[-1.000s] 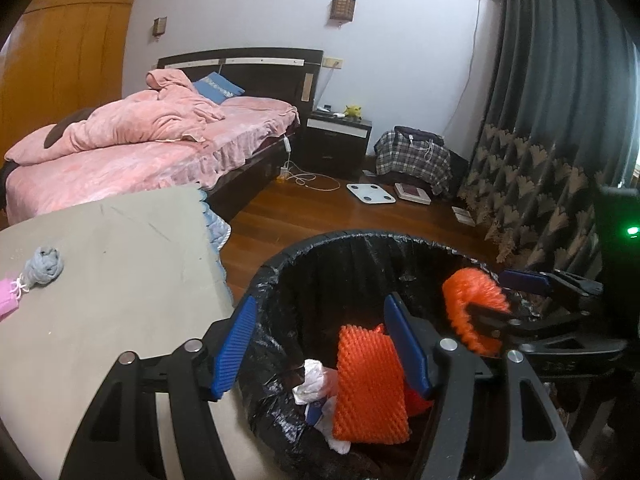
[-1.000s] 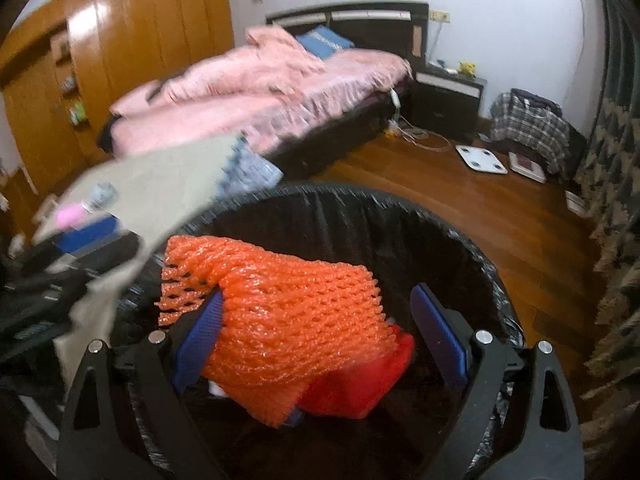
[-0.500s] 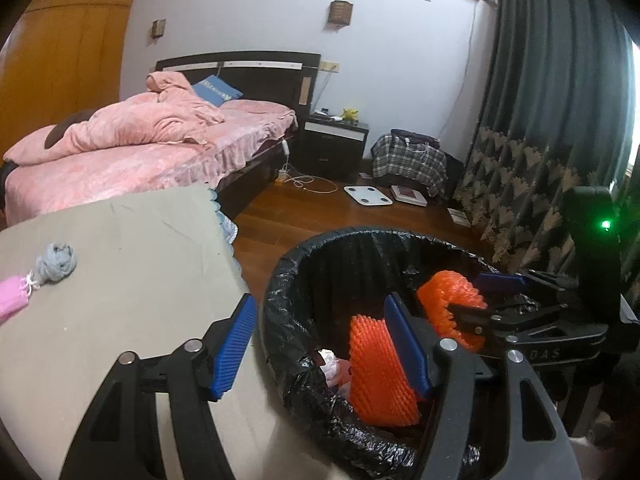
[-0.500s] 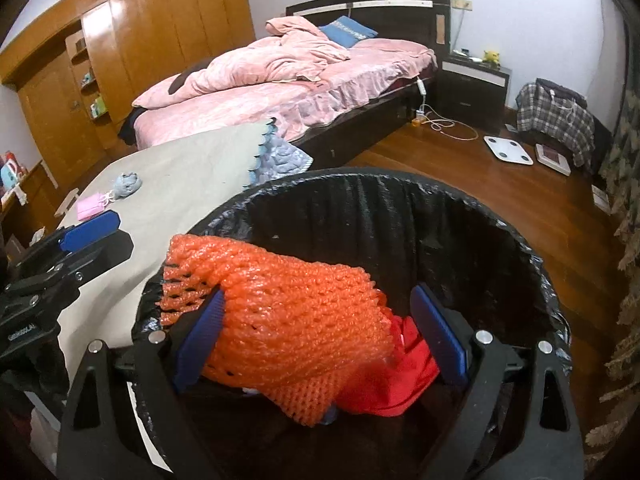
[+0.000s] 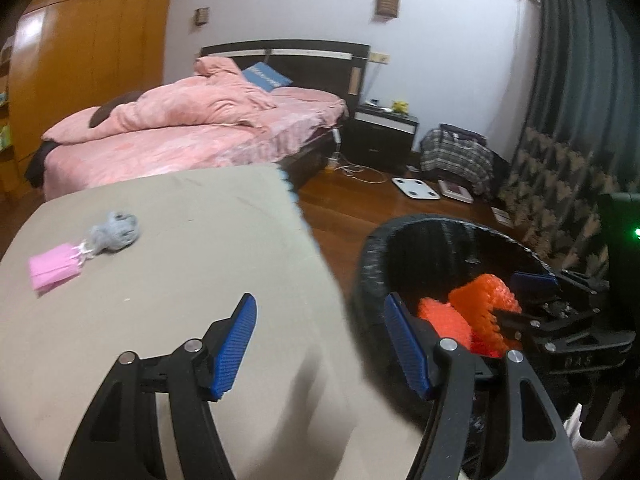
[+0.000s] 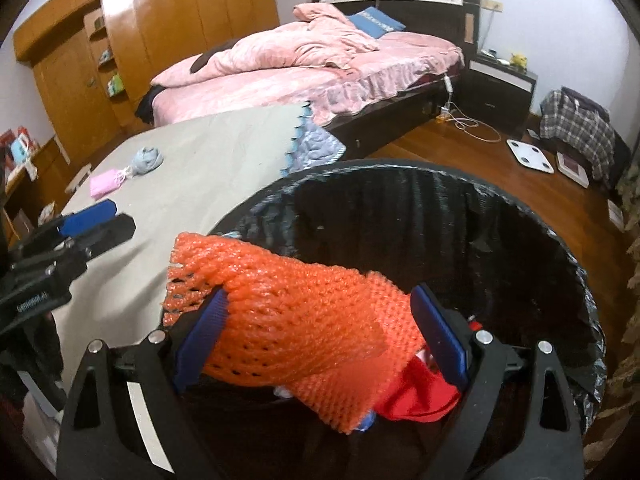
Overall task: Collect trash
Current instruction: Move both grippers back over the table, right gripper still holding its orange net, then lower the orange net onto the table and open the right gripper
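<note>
- The room was pretty cluttered: a pink bed (image 6: pixel 320 76) sat at 12 o'clock in the right wrist view, a wooden wardrobe (image 6: pixel 132 52) at 10 o'clock, and a white scale (image 6: pixel 530 156) lay on the wood floor at 2 o'clock beside a plaid bag (image 6: pixel 576 128).
- The grey table (image 5: pixel 160 280) filled the left half of my left wrist view. A pink mask (image 5: pixel 54 266) lay on it at 9 o'clock, touching a grey wad (image 5: pixel 114 234).
- The trash bin (image 6: pixel 520 232), lined with a black bag, stood just beside the table edge. It already held some red stuff and scraps.
- My right gripper (image 6: pixel 320 336) pointed over the near rim of the bin. Its blue pads were spread fairly wide with the orange foam net (image 6: pixel 296 320) lying between them. The net touched both pads, but I couldn't tell if they were really pinching it or just cradling it.
- My left gripper (image 5: pixel 320 344) was wide open and held nothing. One pad hung over the table and the other was in front of the bin rim.
- Only the left wrist view showed the net from the side, bunched at the right gripper's tips above the bin opening, at 3 o'clock.
- Only the right wrist view looked down into the bin.
</note>
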Motion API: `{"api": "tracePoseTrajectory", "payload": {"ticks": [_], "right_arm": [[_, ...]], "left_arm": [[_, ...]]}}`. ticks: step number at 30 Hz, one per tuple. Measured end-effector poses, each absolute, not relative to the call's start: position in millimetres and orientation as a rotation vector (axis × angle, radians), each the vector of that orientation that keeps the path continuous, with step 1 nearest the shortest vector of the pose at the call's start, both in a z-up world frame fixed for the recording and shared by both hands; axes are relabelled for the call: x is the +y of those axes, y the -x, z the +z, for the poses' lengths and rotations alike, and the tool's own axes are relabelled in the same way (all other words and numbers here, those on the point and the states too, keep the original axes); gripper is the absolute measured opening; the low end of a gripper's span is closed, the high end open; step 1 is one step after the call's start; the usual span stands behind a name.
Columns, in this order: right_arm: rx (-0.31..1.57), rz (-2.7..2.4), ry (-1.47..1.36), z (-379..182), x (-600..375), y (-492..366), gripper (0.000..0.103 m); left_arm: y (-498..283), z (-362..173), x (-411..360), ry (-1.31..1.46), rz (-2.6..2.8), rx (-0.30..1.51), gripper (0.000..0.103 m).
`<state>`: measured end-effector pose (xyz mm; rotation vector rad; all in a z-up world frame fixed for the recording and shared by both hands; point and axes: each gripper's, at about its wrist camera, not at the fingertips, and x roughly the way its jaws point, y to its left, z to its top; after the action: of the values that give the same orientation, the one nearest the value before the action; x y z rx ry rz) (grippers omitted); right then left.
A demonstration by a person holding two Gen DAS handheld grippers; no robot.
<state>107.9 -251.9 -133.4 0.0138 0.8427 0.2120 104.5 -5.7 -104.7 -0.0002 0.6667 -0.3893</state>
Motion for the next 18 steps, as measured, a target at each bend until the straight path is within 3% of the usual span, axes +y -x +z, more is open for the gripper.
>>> {"api": "tracePoseTrajectory", "payload": {"ticks": [18], "right_arm": [[0.801,0.45,-0.04,-108,-173,-114,0.089]], "left_arm": [[-103,-95,65,0.079,-0.225,0.639,0.065]]}}
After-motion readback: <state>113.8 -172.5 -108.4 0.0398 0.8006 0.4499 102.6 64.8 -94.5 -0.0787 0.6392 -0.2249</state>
